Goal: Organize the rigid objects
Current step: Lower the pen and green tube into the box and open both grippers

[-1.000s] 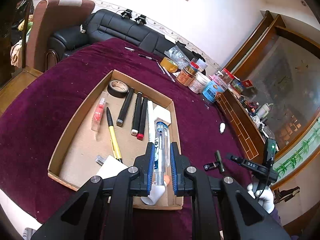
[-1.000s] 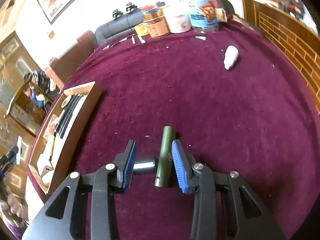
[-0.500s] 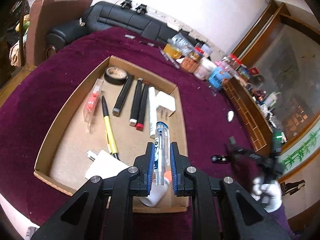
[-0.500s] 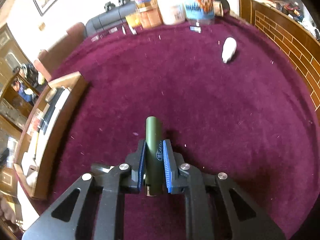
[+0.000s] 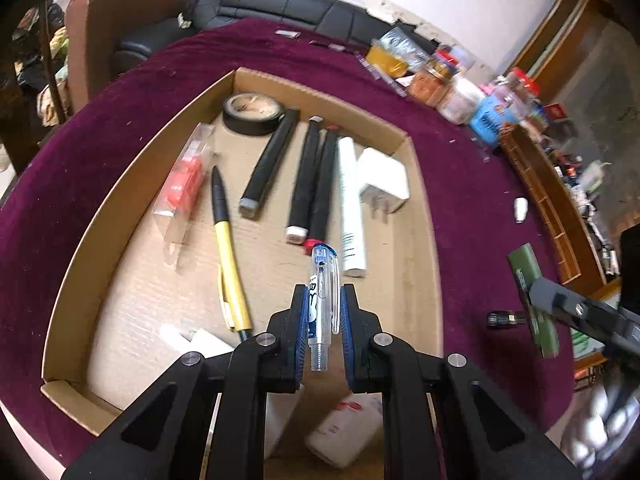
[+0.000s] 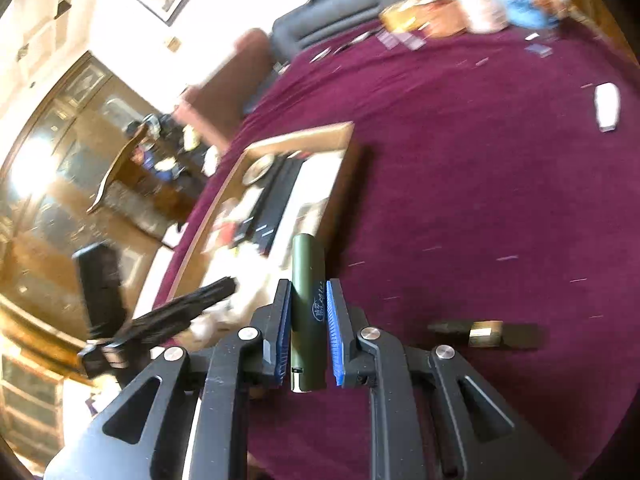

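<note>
Over the near half of the cardboard tray (image 5: 256,84), the left gripper (image 5: 324,320) is clenched on a clear pen (image 5: 322,300) with a blue cap end; dark handwriting runs along its barrel but cannot be read. Inside the tray lie a roll of black tape (image 5: 254,114) at the far left corner, three black markers (image 5: 270,168) side by side, a white tube (image 5: 350,204) with small illegible print near its close end, a white plug adapter (image 5: 384,184) touching the tube's right side, a yellow and black pen (image 5: 226,248), and a clear packet with a red item (image 5: 184,184) by the left wall. The tray sits on a maroon tablecloth (image 5: 472,200).

To the right, above the cloth, the right gripper (image 6: 308,340) grips a dark green cylinder (image 6: 307,300) whose pale printed logo is too small to read. A small black and metallic piece (image 6: 486,334) lies on the cloth just right of it. Jars with blurred labels (image 5: 460,96) stand along the far edge.
</note>
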### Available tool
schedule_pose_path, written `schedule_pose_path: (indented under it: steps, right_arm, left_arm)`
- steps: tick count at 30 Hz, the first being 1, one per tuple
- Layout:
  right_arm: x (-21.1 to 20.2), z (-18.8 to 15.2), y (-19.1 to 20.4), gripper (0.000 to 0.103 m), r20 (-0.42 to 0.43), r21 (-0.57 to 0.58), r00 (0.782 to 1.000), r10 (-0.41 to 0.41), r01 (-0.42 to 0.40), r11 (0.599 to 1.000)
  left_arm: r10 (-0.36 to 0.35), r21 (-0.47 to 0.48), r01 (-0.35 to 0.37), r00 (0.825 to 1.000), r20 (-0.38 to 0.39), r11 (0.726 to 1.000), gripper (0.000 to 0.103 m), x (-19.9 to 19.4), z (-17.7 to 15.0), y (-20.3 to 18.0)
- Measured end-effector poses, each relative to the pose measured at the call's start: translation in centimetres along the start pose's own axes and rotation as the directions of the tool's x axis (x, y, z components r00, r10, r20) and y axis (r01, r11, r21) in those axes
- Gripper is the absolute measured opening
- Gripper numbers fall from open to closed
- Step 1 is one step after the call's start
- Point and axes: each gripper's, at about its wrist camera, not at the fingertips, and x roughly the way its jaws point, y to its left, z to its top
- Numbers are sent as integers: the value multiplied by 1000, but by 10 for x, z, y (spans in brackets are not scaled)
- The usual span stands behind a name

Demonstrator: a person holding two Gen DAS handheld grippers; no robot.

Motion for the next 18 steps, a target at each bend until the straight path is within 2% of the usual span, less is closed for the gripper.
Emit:
schedule_pose_path:
  steps: [3,5,6,9,11,13,14,16,18]
  right_arm:
    - [31,-1,28,15,-51,-49,999,5,-7,999]
    - [49,-2,39,15,-79,-64,997,-1,-4,998]
    - [60,-3,44,15,-94,-69,996,-12,6,998]
    - [81,-3,48,15,-113,-72,993,-44,36,997]
    - [89,-3,47,15,-117,-64,992,-52,44,997]
    - [94,-3,46,15,-118,-74,990,-75,67,995]
    - [95,-3,46,15,-116,-83,989,-93,84,993]
    - [100,-2,42,15,-119,-91,985,-122,112,990]
    - [101,-1,44,15,-102,-113,984,-145,134,985]
  left_arm:
    - [21,-27,-21,1000,-19,999,12,7,-1,8]
    - [9,-46,-9,1000,-6,999,13,4,-2,12]
    - [-1,-49,1,1000,0,999,16,2,-2,12]
    - [-32,-58,34,999,27,998,41,-12,-5,15]
    - [4,-63,-1,999,51,998,43,-25,-9,18]
    - [-24,-84,31,996,84,996,53,-40,-14,25]
    - [-15,-89,24,995,96,996,55,-45,-15,27]
    - [56,-72,-46,988,145,996,62,-59,-16,27]
    - [119,-52,-112,975,185,992,63,-67,-15,23]
